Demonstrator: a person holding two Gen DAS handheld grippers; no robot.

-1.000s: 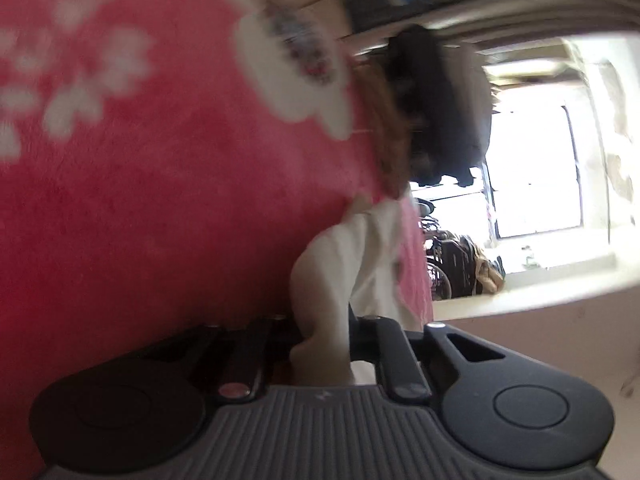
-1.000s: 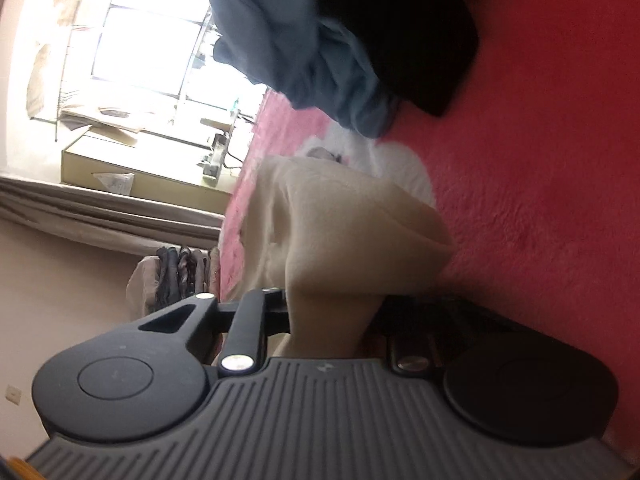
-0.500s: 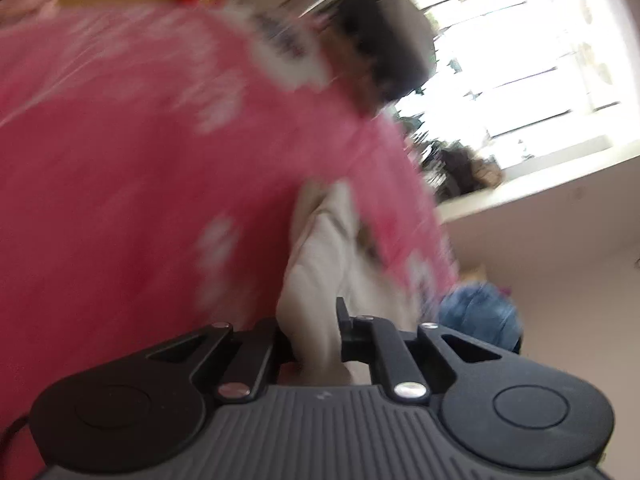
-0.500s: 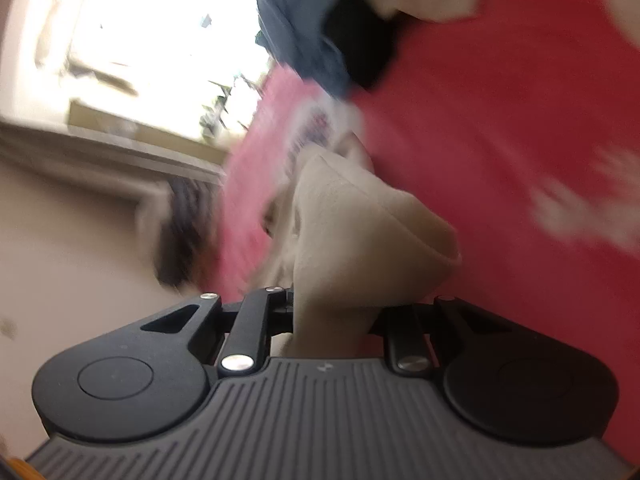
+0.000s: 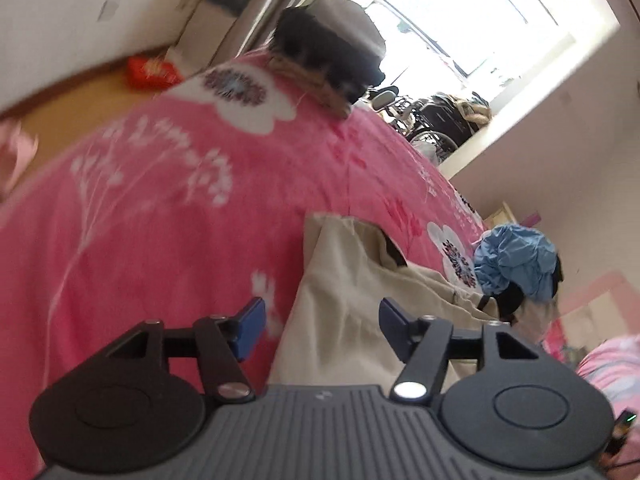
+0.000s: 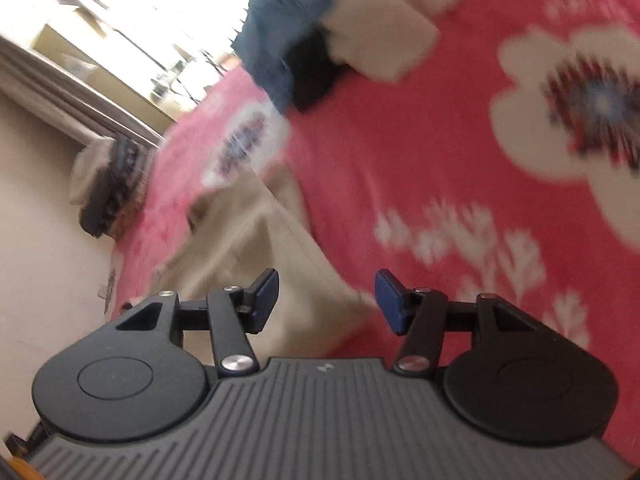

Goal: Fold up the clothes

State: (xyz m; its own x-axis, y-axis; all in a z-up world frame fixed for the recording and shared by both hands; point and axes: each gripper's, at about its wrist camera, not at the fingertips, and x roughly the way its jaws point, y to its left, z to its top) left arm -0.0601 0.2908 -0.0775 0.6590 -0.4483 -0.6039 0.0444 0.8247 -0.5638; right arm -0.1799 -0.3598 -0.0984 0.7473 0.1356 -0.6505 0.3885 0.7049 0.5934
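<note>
Garment: I saw the beige cotton garment (image 5: pixel 352 304) lying on the bed, ahead of both grippers.
Left gripper (image 5: pixel 322 316): my jaws had just been opening; they stood well apart, the cloth lying between them with neither pad pressing it.
Right gripper (image 6: pixel 326 294): the jaws had likewise just opened, gripping nothing, the beige cloth's edge (image 6: pixel 256 236) beneath.
Bed: pink fleece blanket with white flowers (image 5: pixel 168 208).
Beyond: crumpled blue garment (image 5: pixel 516 260); dark folded stack (image 5: pixel 332 60) by the window.
</note>
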